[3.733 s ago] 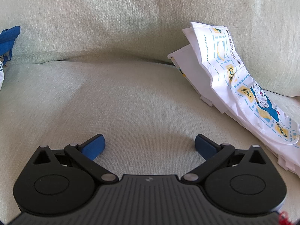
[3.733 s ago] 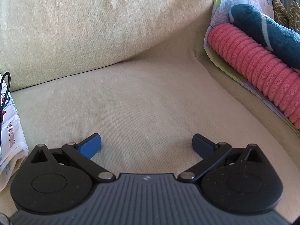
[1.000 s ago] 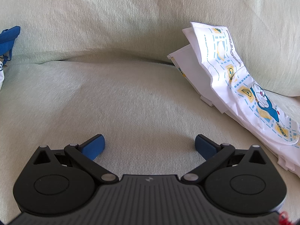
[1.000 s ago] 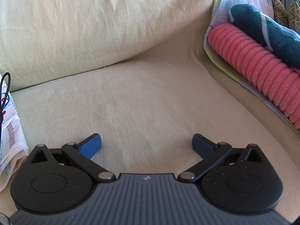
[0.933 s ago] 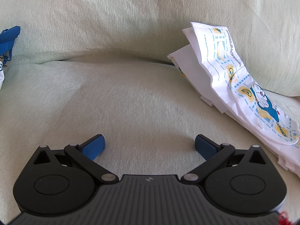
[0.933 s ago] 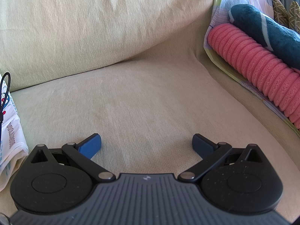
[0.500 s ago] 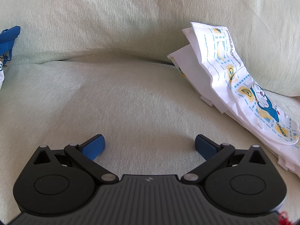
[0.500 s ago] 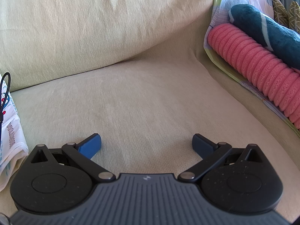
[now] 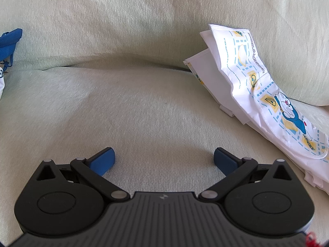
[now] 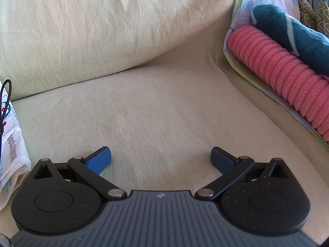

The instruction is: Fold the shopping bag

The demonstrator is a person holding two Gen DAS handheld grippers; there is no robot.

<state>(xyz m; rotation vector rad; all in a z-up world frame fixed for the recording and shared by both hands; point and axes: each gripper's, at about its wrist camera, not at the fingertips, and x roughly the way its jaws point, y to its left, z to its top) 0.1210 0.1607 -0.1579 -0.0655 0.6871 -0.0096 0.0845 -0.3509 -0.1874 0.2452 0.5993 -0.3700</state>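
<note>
1. Shopping bag (image 9: 257,94): white, blue cartoon print, crumpled flat on the sofa seat (image 9: 144,107), upper end propped against the back cushion (image 9: 144,16). It sits right of the left gripper, not touching it.
2. Right wrist view: same bag's edge (image 10: 12,144) at far left, just beside the right gripper's left side. Thin black cord (image 10: 5,98) loops over it.
3. Left gripper (image 9: 164,159): jaws wide apart, nothing between them, low over bare seat.
4. Right gripper (image 10: 160,158): jaws wide apart, empty, also over bare seat.
5. Periphery: blue fabric (image 9: 10,41) at left edge; pink ribbed roll (image 10: 283,72) and dark teal plush (image 10: 287,30) stacked at the right arm of the sofa.
</note>
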